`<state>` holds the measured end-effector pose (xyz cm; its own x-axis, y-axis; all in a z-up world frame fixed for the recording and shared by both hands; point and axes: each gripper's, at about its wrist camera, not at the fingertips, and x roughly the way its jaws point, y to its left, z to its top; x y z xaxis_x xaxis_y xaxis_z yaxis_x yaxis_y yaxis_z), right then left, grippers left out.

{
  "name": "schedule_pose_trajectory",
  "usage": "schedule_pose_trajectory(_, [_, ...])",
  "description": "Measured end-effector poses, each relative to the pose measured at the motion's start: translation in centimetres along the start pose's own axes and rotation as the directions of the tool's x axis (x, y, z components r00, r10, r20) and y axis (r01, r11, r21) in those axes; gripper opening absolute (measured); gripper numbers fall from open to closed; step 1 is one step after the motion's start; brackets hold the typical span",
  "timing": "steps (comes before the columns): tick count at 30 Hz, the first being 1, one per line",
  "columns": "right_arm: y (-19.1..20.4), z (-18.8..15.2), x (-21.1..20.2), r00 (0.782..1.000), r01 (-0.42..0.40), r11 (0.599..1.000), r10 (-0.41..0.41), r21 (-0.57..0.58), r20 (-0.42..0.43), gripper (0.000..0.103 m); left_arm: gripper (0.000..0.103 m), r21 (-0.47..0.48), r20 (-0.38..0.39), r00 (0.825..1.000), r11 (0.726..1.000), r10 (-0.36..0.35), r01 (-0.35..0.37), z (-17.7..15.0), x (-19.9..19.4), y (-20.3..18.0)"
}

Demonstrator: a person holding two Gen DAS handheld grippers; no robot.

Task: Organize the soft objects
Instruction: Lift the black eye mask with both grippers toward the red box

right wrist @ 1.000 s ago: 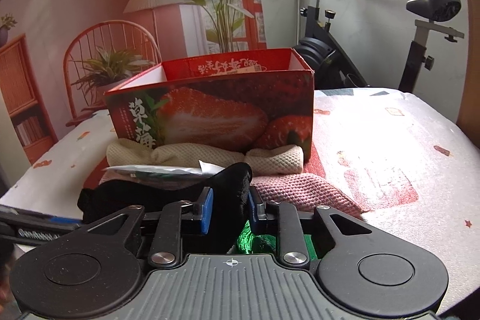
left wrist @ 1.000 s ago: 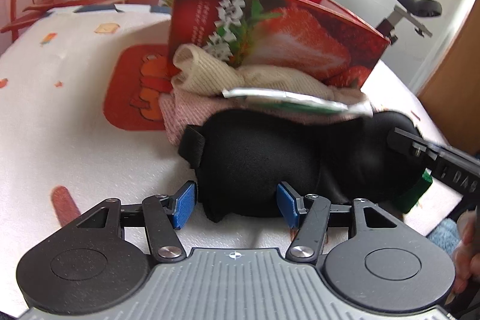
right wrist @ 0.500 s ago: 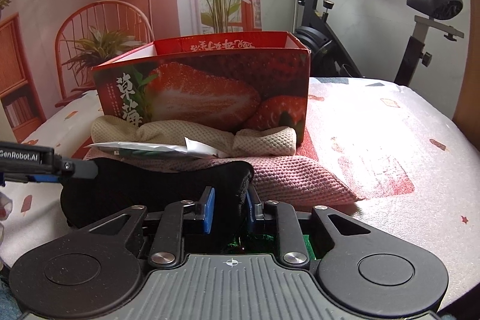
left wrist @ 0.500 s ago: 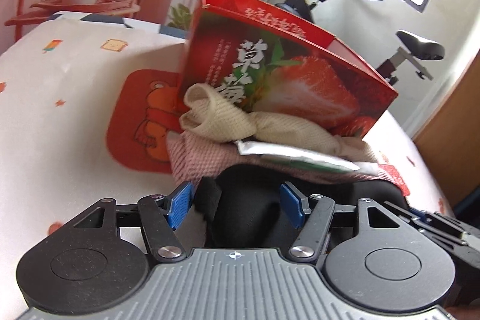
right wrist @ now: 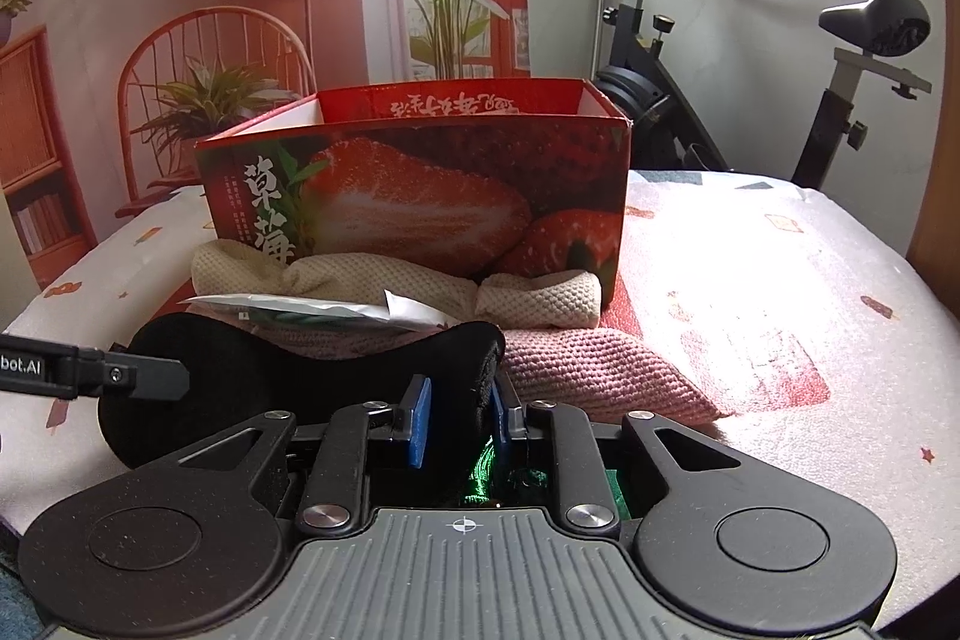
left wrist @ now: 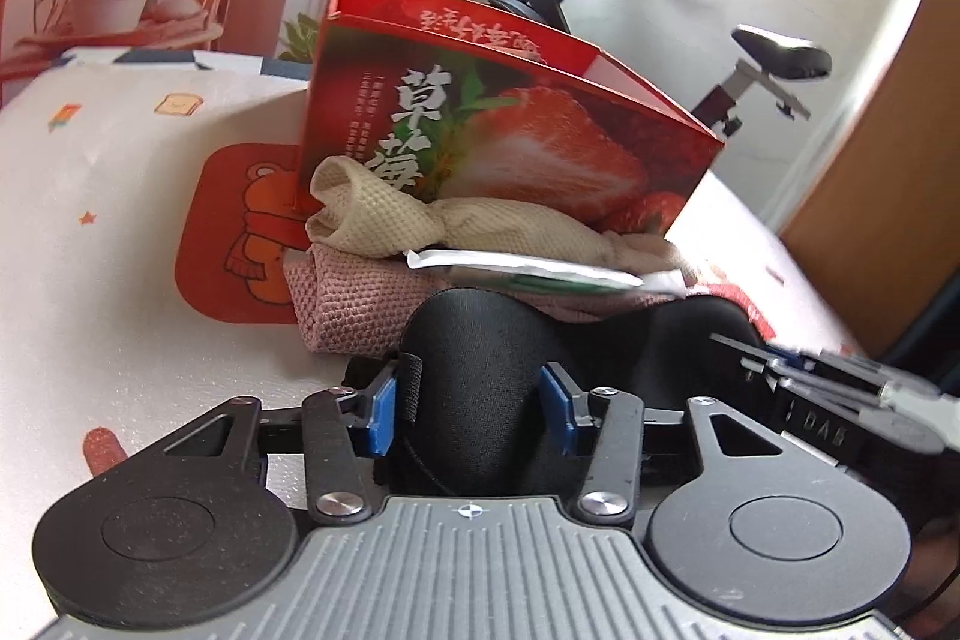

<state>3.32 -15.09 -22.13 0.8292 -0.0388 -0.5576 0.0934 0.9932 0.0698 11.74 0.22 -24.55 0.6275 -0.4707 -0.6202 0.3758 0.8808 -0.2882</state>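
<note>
A black padded eye mask (left wrist: 480, 376) (right wrist: 312, 370) is held between both grippers in front of a red strawberry box (left wrist: 498, 124) (right wrist: 420, 184). My left gripper (left wrist: 468, 409) is shut on the mask's left end, blue pads pressing its sides. My right gripper (right wrist: 459, 418) is shut on the mask's right end. A beige knitted cloth (left wrist: 444, 220) (right wrist: 420, 295) and a pink knitted cloth (left wrist: 354, 298) (right wrist: 606, 364) lie against the box, with a silver-green sachet (left wrist: 528, 268) (right wrist: 312, 310) on top.
The bed has a white patterned cover (left wrist: 102, 232) (right wrist: 780, 292) with a red bear print (left wrist: 240, 232). A green shiny item (right wrist: 486, 472) lies under my right gripper. An exercise bike (right wrist: 690, 58) stands behind the bed.
My left gripper has closed in on the mask's left end and now grips it. The mask has lifted slightly. My right gripper keeps its hold.
</note>
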Motion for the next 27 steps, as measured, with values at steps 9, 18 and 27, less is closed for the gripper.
schedule_pose_trajectory(9, [0.3, 0.9, -1.6, 0.998, -0.034, 0.999, 0.034, -0.01, 0.054, 0.016, 0.015, 0.035, 0.069, 0.997, 0.999, 0.028, -0.031, 0.2, -1.7, -0.4])
schedule_pose_trajectory(18, [0.2, 2.8, -4.1, 0.984, -0.053, 0.998, 0.056, -0.019, 0.167, 0.015, 0.013, 0.081, 0.202, 0.979, 0.996, 0.011, -0.028, 1.0, -4.5, -1.9])
schedule_pose_trajectory(27, [0.0, 3.9, -5.2, 0.973, -0.066, 0.998, 0.07, -0.024, 0.22, 0.015, 0.013, 0.066, 0.257, 0.966, 0.996, 0.036, -0.055, 1.6, -5.0, -2.3])
